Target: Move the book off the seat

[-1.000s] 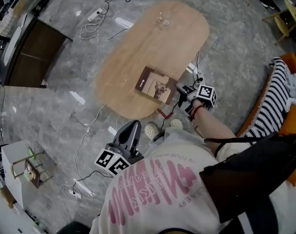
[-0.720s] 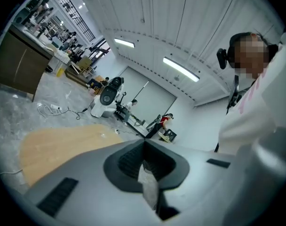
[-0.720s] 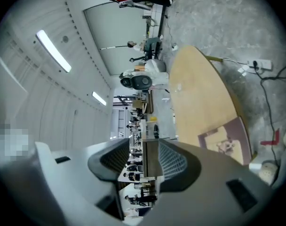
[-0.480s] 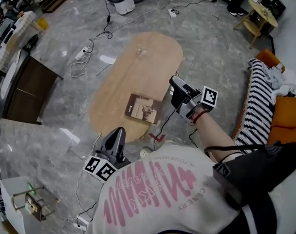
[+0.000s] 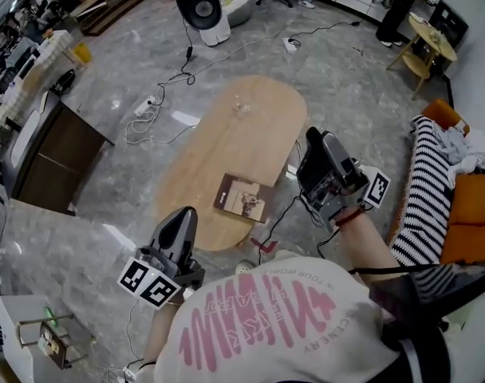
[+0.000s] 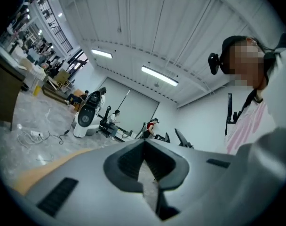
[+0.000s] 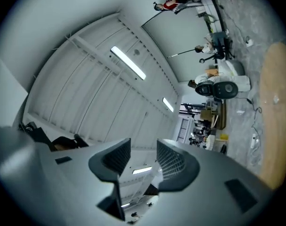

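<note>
- Already off the seat, the book (image 5: pixel 244 199) lies flat on the near end of the oval wooden table (image 5: pixel 250 122). It is well apart from the orange sofa (image 5: pixel 470 194) and its striped blanket (image 5: pixel 422 182) at the right of the head view.
- Seen from the head view, the book's long axis runs left to right across the table, dipping slightly to the right. It sits between the two hand-held tools, below and left of the right gripper (image 5: pixel 321 138) and above and right of the left gripper (image 5: pixel 186 213).
- The right gripper is lifted clear and aimed upward. Its own view shows ceiling panels between jaws that stand apart with nothing in them, and those jaws have just been closing a little.
- The left gripper points roughly level past the table's end, its jaws drawn together at the tips and holding nothing.
- On the head view the left gripper looks the nearer to the book, though heights are hard to judge. Any further move on the book would probably have to come down and inward from either side.
- Compared with a second ago, the right gripper, then low and just beside the book's right edge, has risen and drawn away, and the left has also come up. The book keeps its place on the table. The head camera now takes in more of the room, which suggests the person has straightened up.
</note>
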